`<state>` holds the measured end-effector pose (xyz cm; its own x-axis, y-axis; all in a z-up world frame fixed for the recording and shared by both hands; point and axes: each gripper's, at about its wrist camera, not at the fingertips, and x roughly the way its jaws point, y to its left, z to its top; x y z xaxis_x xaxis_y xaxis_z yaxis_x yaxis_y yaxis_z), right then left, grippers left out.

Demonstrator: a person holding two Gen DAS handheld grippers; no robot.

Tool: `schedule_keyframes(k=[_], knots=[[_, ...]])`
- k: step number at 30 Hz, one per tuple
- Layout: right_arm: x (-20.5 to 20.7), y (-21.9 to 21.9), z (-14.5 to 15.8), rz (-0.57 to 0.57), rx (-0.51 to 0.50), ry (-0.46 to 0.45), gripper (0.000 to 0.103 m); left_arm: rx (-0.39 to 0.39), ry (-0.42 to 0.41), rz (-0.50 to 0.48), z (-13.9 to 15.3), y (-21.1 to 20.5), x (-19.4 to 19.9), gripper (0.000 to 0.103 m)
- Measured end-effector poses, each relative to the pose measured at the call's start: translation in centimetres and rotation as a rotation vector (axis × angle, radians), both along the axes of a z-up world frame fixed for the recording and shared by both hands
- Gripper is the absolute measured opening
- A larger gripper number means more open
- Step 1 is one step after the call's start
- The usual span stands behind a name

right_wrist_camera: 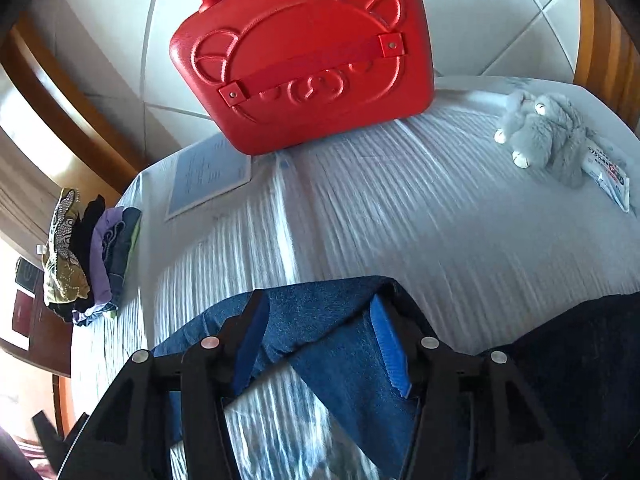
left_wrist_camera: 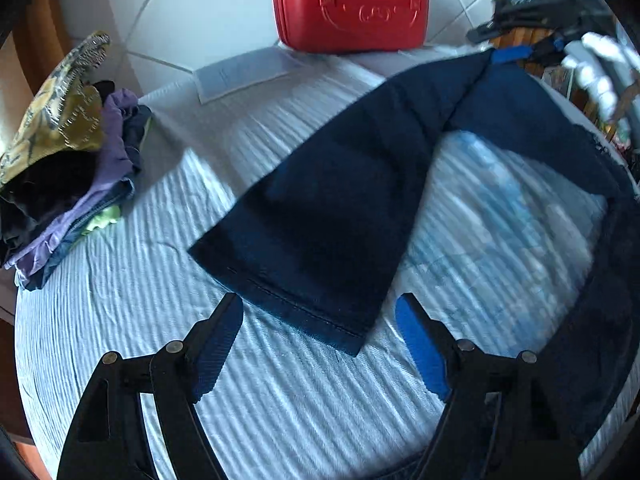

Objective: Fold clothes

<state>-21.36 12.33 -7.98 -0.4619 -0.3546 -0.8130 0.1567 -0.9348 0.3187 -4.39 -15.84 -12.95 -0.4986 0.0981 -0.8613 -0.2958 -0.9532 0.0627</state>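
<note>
Denim, a dark blue pair of jeans (left_wrist_camera: 332, 216), lies across the bed (left_wrist_camera: 168, 280), one leg stretched toward the near edge with its hem just ahead of the left gripper (left_wrist_camera: 320, 320). That gripper hangs above the striped bedspread with jaws wide and nothing between them. The right gripper (right_wrist_camera: 316, 340) stands partly open over a folded part of the jeans; cloth lies between its blue pads, but they do not press on it. Bare bedspread spreads wide between the jeans and the head edge. At the left edge sits a stack of folded clothes (left_wrist_camera: 68, 152). At the head edge a red case (right_wrist_camera: 304, 68) leans on the white padded headboard (right_wrist_camera: 104, 40), a paper sheet (right_wrist_camera: 208, 176) just beside it. Near the right edge lies a grey plush toy (right_wrist_camera: 548, 136).
</note>
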Motion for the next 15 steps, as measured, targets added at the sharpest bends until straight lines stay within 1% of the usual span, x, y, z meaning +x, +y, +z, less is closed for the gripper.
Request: schedule_keyframes(k=[1, 2, 4, 5, 6, 7, 8, 9, 12, 15], knots=[[0.4, 0.2, 0.2, 0.004, 0.003, -0.004, 0.052, -0.015, -0.012, 0.012, -0.4, 0.0, -0.4, 0.078], [0.8, 0.4, 0.4, 0.005, 0.012, -0.008, 0.049, -0.028, -0.027, 0.023, -0.9, 0.0, -0.8, 0.078], [1.4, 0.3, 0.5, 0.017, 0.060, 0.000, 0.028, -0.009, -0.029, 0.024, -1.0, -0.2, -1.1, 0.079], [1.5, 0.2, 0.4, 0.028, 0.078, 0.000, 0.026, 0.006, -0.034, 0.030, -0.9, -0.3, -1.4, 0.077], [1.5, 0.1, 0.2, 0.040, 0.092, -0.001, 0.020, 0.020, -0.038, 0.036, -0.8, -0.3, -1.6, 0.061], [1.6, -0.1, 0.1, 0.051, 0.107, -0.003, 0.011, 0.024, -0.037, 0.050, -0.6, -0.3, -1.8, 0.046], [1.7, -0.1, 0.0, 0.061, 0.107, -0.006, 0.009, 0.018, -0.032, 0.070, -0.2, -0.3, -2.1, 0.008], [1.9, -0.2, 0.0, 0.071, 0.105, -0.010, 0.009, 0.036, -0.022, 0.094, 0.4, -0.6, -2.4, 0.008], [3.3, 0.3, 0.2, 0.088, 0.105, -0.006, 0.009, 0.137, 0.028, 0.171, 3.2, -2.4, -3.0, 0.008], [5.6, 2.3, 0.2, 0.084, 0.133, -0.017, 0.009, 0.204, 0.148, 0.256, 8.4, -5.4, -1.9, 0.008]])
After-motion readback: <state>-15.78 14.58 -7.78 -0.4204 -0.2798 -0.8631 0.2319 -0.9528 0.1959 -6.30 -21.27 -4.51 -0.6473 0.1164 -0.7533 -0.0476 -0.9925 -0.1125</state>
